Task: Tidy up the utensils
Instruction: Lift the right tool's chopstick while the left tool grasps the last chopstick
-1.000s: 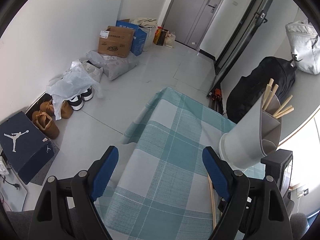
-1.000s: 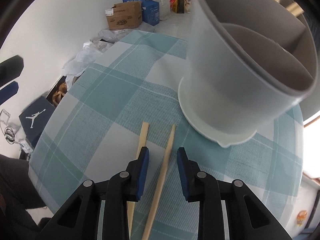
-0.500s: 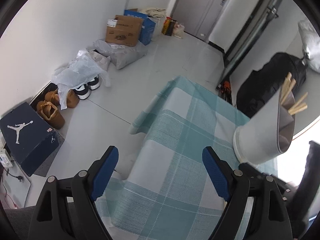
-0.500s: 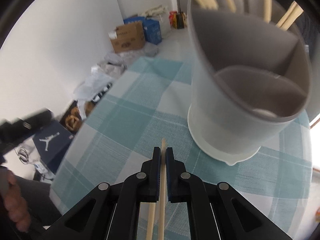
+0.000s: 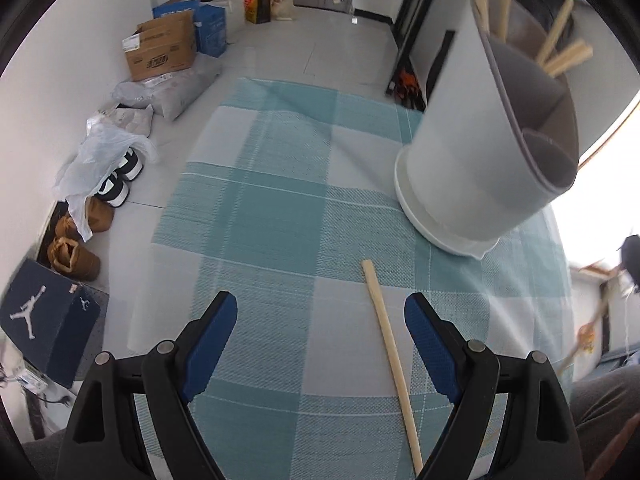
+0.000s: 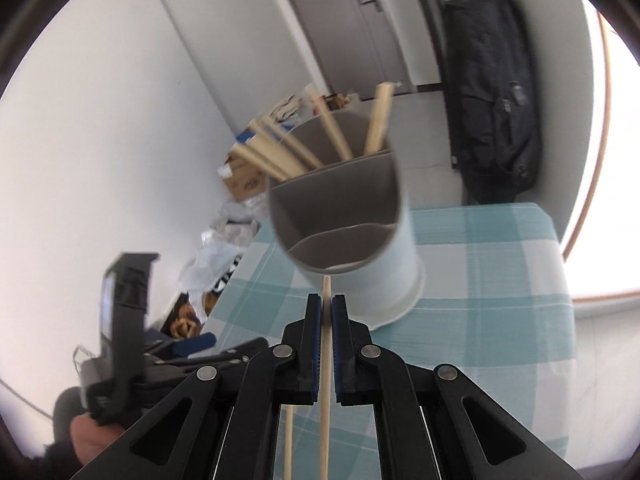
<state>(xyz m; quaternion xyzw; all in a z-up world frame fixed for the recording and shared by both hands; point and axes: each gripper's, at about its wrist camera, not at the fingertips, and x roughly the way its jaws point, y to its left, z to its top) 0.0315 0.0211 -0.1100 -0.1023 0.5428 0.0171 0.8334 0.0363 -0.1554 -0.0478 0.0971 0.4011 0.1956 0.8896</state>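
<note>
The right gripper [image 6: 326, 320] is seen clenched on a single wooden chopstick [image 6: 325, 392], the pads pressed against its shaft with only a short tip showing beyond them and the long remainder trailing back under the tool; the stick is carried clear of the cloth and is aimed toward the holder [image 6: 352, 240]. The left gripper [image 5: 320, 344] is held released, nothing between its widely parted jaws; it hangs over the checked tablecloth [image 5: 260, 208], and a second chopstick [image 5: 390, 356] lies flat on the cloth just inside its right finger, touched by neither pad.

The step in hand is judged to be the carrying of the gripped stick to the holder; most of the sticks appear already stowed, with this one in the air and one left on the cloth. For the next move the tip would have to be brought over the rim and the stick tilted more upright before the pads are parted, so that it drops in rather than striking the wall; after that the lying stick would be straddled and pinched by the left tool.

The holder, a pale round tub on a lipped base, is divided by inner walls into compartments; several chopsticks are leaned together in the far compartment, their ends fanned out above the rim; the near compartments appear empty.
</note>
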